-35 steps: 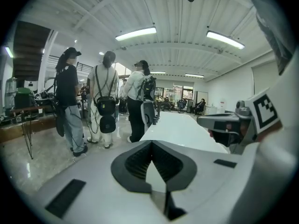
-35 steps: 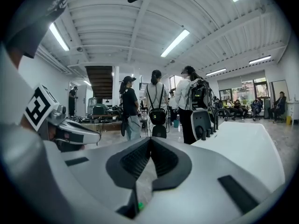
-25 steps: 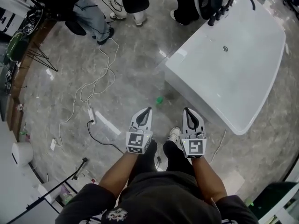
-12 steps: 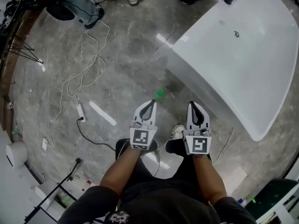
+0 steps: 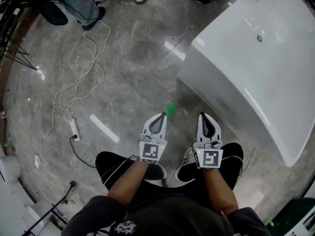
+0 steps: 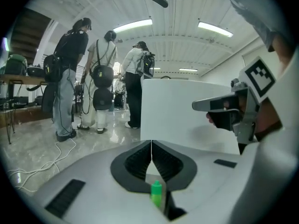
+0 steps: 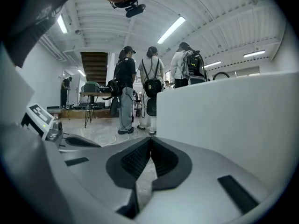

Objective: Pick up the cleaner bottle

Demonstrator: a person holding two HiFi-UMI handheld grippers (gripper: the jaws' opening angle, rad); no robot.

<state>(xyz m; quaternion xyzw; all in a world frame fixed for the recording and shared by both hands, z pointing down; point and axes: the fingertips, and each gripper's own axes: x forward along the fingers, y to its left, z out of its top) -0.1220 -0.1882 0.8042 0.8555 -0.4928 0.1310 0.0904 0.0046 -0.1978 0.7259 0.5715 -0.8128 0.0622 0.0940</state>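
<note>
Grey marbled floor (image 5: 138, 68) bears a small green plastic cleaner bottle (image 5: 171, 110). The left gripper (image 5: 159, 117) and right gripper (image 5: 204, 117), jaws closed and empty, aim low toward it, likely for pickup.

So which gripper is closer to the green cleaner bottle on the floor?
Left. In the head view the left gripper lies just left of the green cleaner bottle; the right gripper is farther off, on its right.

— Showroom, or some kind of lab?
— A staged test hall, I'd say: freestanding white bathtub (image 5: 246, 77) on grey marble floor (image 5: 133, 58), loose cables (image 5: 81, 80), strip lights (image 6: 133, 25), people with backpacks (image 6: 102, 73).
</note>
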